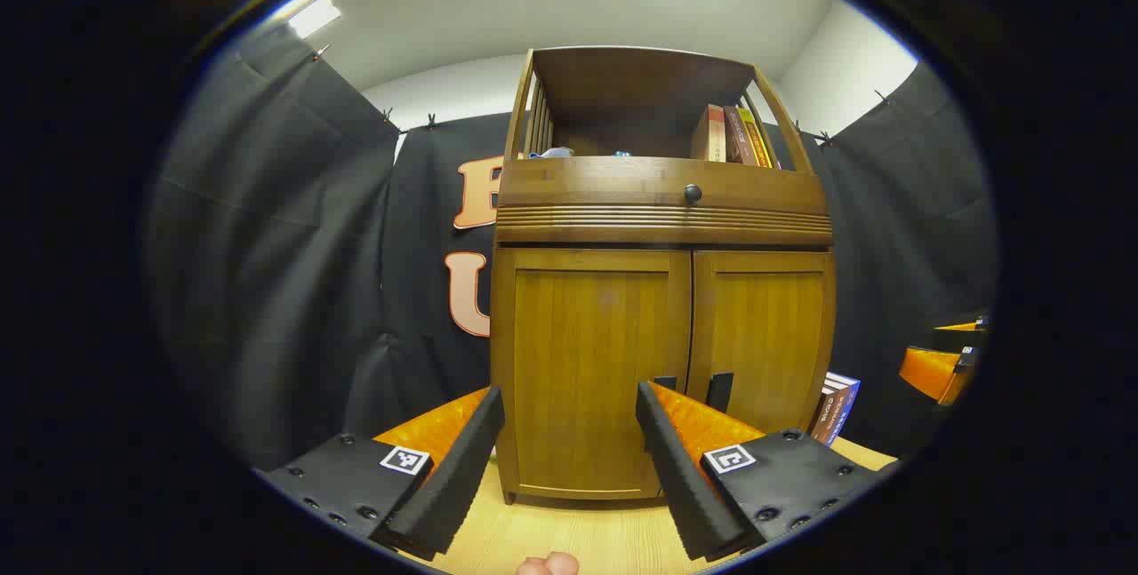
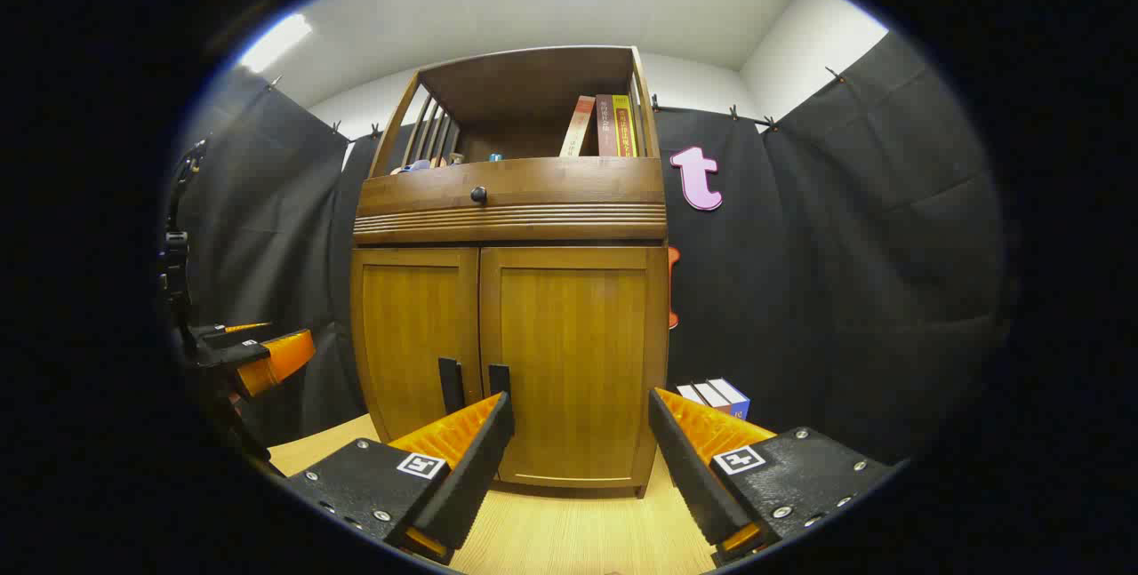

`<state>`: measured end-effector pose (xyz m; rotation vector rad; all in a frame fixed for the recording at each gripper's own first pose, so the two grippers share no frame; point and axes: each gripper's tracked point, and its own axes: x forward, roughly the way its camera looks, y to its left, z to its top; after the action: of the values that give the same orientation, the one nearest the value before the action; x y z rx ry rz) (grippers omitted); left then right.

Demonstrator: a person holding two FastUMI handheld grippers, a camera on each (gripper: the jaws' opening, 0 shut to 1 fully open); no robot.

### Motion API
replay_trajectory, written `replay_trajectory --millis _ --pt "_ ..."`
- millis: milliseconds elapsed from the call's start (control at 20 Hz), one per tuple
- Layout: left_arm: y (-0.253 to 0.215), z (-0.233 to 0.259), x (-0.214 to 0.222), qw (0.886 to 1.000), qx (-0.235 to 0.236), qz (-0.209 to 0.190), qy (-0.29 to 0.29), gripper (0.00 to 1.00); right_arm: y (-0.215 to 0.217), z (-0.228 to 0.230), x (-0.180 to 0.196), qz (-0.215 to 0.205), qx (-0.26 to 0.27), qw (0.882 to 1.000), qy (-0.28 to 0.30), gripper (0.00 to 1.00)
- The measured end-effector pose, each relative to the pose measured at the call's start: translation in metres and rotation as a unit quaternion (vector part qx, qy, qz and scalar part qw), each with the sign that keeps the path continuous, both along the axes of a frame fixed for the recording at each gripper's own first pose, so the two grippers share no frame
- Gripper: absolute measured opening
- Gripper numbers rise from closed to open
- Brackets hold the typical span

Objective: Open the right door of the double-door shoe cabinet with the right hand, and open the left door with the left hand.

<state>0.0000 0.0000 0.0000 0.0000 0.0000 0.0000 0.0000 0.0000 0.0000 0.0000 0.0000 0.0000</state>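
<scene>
Facing two closed doors, two handles; both grippers spread wide.

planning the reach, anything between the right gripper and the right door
Nothing: in the right gripper view only bare tabletop lies between the open right gripper and the shut right door.

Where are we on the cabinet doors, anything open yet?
Nothing is done: the left door and right door both sit closed, flush under the drawer. In hand: the left gripper and right gripper are open, each facing its own door, touching neither. Left: grip the right door handle and pull, then the left door handle.
</scene>
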Motion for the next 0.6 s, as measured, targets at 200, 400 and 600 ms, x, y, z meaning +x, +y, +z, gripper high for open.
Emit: replay_trajectory --millis 200,400,600 --pt "0.0005 0.0013 0.0035 1.000 0.004 -0.001 -0.002 0.96 -0.0023 -0.0015 0.0014 -0.006 0.008 1.000 -0.003 0.94" --pt "-0.0031 0.0015 0.0045 1.000 0.012 -0.002 -0.004 0.98 -0.0044 -0.0040 0.0020 -0.012 0.012 1.000 -0.001 0.94" --pt "-0.0072 0.0020 0.0043 1.000 0.011 -0.009 -0.005 0.95 -0.0055 -0.0069 0.0027 -0.015 0.014 1.000 0.002 0.94"
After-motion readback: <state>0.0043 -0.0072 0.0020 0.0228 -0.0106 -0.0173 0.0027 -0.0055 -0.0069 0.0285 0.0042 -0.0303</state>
